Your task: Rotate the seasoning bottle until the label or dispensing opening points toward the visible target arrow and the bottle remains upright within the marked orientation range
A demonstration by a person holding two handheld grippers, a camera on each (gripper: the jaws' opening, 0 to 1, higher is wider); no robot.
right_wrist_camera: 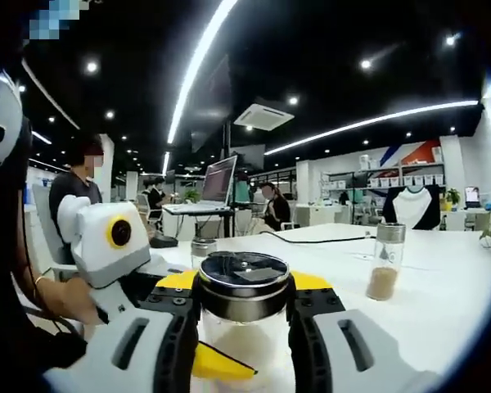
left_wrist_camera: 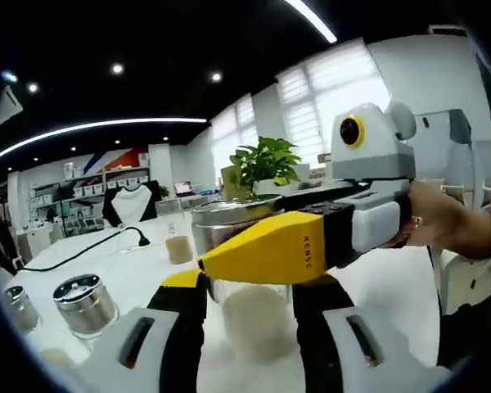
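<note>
You've got both grippers, left point(left_wrist_camera: 245, 315) & right point(right_wrist_camera: 244, 327), clamped on the bottle point(right_wrist_camera: 244, 307), upright; arrow not visible, so alignment unconfirmed.

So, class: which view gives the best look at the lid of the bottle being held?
The right gripper view: the lid sits centred between that claw's jaws, its dark top and metal rim plain. In the left gripper view the lid is partly hidden behind the other claw's yellow jaw; the bottle's pale contents show below.

Views face each other, close; share bottle point(left_wrist_camera: 250, 315) point(right_wrist_camera: 244, 315).
</note>
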